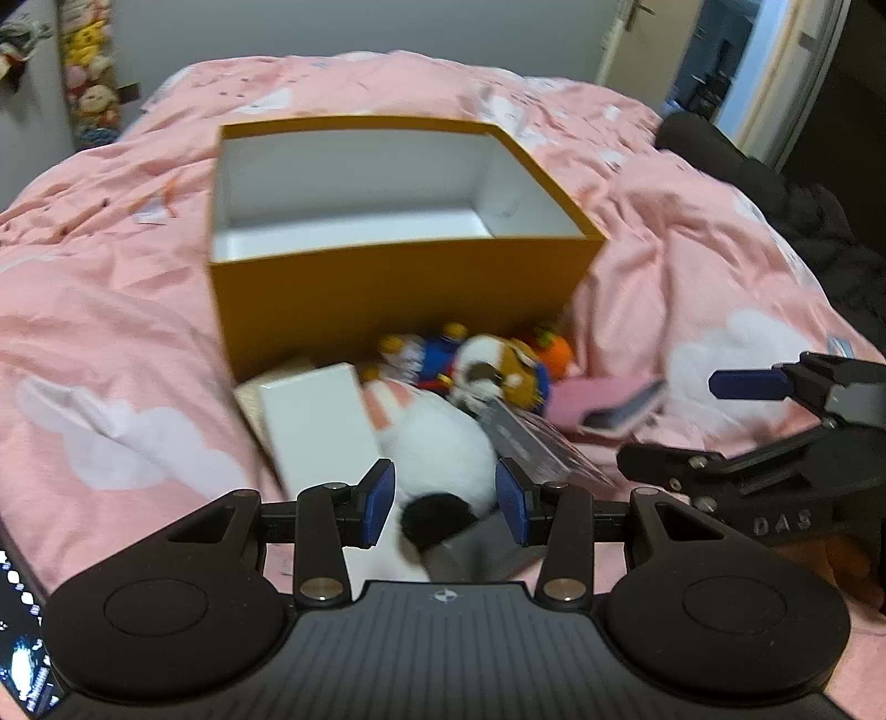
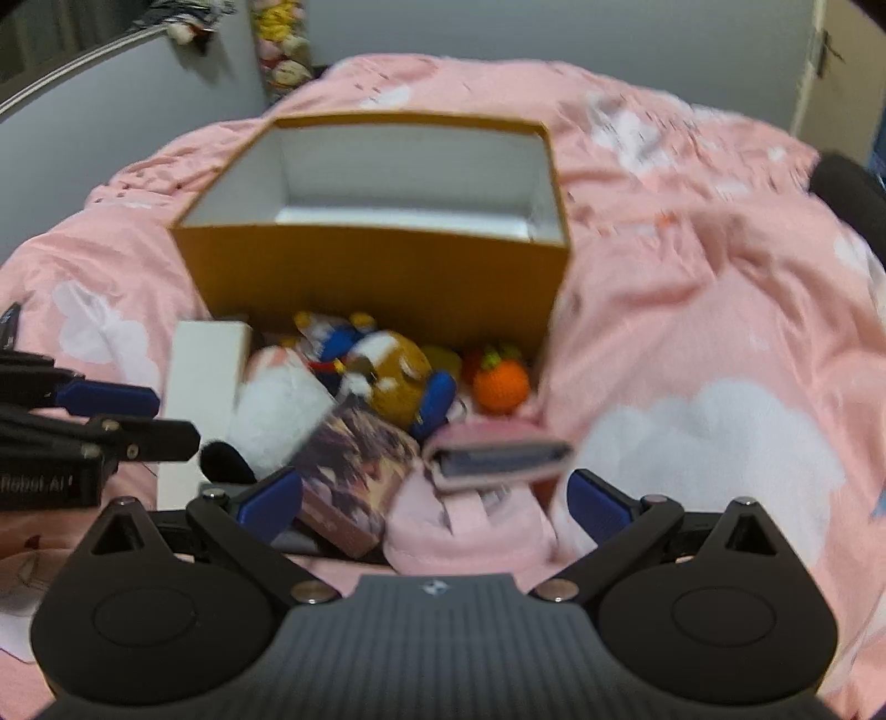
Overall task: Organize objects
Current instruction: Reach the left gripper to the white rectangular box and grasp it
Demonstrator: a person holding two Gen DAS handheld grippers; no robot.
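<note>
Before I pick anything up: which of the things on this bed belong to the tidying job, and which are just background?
Job items:
orange box, open
white box
white plush
brown plush
orange knitted toy
pink wallet
picture card pack
left gripper and right gripper, both holding nothing

Just lying about:
pink duvet
hanging plush toys
door

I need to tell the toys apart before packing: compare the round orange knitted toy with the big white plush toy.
The round orange knitted toy is small, bright orange with a green top; the big white plush toy is far larger, white with pink stripes and a black tip. The orange one lies near the yellow cardboard box; the white one lies nearer the grippers. Both rest on the pink bedspread, outside the box.
</note>
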